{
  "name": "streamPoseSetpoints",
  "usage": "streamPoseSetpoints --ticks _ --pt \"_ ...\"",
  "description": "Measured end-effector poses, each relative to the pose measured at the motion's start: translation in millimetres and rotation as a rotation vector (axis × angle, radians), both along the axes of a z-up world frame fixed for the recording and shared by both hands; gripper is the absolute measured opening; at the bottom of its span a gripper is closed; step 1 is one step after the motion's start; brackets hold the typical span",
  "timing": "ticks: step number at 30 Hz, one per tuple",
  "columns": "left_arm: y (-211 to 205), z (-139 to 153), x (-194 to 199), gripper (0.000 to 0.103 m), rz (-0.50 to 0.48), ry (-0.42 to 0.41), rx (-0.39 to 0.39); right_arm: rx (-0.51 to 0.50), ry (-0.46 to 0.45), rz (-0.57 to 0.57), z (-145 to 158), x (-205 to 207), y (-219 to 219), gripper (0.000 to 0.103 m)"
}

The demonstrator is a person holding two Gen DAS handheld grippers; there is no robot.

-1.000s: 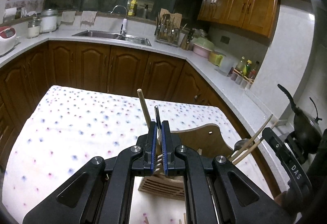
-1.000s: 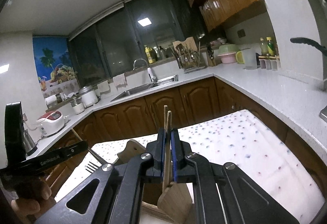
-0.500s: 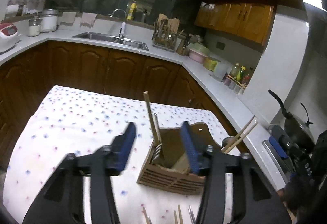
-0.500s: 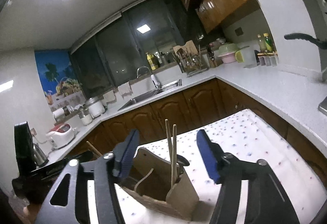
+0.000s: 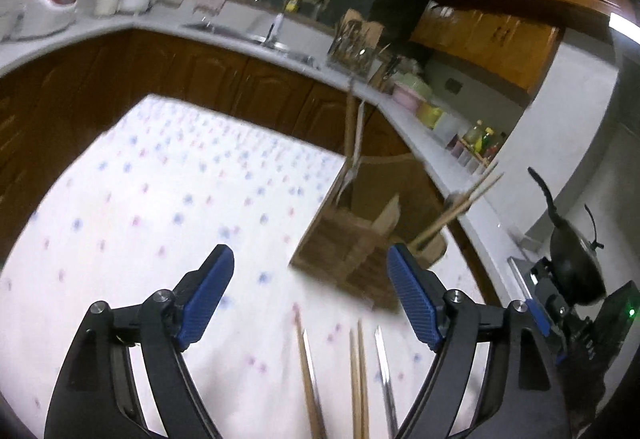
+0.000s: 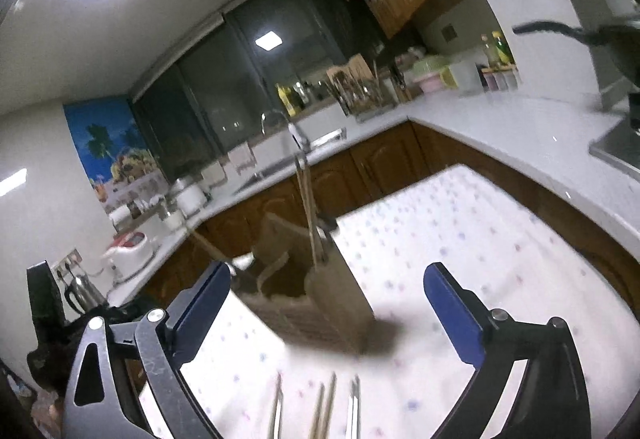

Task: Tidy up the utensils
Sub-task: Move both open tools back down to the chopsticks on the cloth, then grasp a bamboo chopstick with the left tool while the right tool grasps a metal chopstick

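Both claws, left claw [image 5: 310, 297] and right claw [image 6: 326, 309], have just been opening and stand apart, empty. Ahead, a slatted wooden holder [image 5: 352, 247] stands on the dotted bench [image 5: 160, 199], chopsticks [image 5: 456, 211] and utensils upright inside. Loose chopsticks [image 5: 358, 383] lie before it.

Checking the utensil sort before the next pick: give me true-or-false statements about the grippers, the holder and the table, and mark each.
1. Both the left gripper and the right gripper are open and empty. True.
2. The wooden holder lies on its side. False: it stands upright on the dotted tablecloth.
3. Chopsticks stand in the holder. True.
4. No utensils remain on the cloth. False: several loose utensils lie near the grippers.
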State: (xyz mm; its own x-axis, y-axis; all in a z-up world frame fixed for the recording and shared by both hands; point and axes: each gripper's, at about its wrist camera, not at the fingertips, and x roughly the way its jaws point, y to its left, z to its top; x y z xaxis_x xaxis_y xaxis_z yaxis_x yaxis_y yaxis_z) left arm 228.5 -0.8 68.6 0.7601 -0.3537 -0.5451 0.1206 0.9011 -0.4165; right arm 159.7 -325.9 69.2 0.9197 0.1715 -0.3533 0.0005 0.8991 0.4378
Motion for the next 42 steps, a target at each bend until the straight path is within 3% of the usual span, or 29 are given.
streamPoseSetpoints --ticks 7,14,26,32,37,40,42 --pt "7.2 -36.2 -25.7 0.081 0.019 0.084 0.002 0.009 0.102 -0.004 -31.8 -28.0 -5.1 0.098" --pt "2.8 -67.4 -46.9 0.081 0.015 0.153 0.052 -0.020 0.159 -0.001 -54.5 -47.1 -2.1 0.098" --pt "-11.3 -95.6 -55.6 0.081 -0.030 0.229 0.135 -0.077 0.239 0.035 -83.5 -54.7 11.0 0.098" --pt "-27.9 -101.4 -48.5 0.081 -0.057 0.266 0.208 -0.160 0.285 0.078 -90.0 -47.7 26.6 0.097" --pt "-51.2 -112.5 -37.1 0.081 -0.098 0.297 0.294 -0.197 0.334 0.098 -97.4 -39.9 34.2 0.087" --pt "-64.2 -122.2 -31.5 0.075 -0.121 0.315 0.344 -0.195 0.351 0.097 -100.9 -38.3 32.2 0.080" --pt "-72.5 -122.5 -32.7 0.076 -0.130 0.285 0.395 -0.194 0.357 0.092 -101.5 -38.4 30.2 0.078"
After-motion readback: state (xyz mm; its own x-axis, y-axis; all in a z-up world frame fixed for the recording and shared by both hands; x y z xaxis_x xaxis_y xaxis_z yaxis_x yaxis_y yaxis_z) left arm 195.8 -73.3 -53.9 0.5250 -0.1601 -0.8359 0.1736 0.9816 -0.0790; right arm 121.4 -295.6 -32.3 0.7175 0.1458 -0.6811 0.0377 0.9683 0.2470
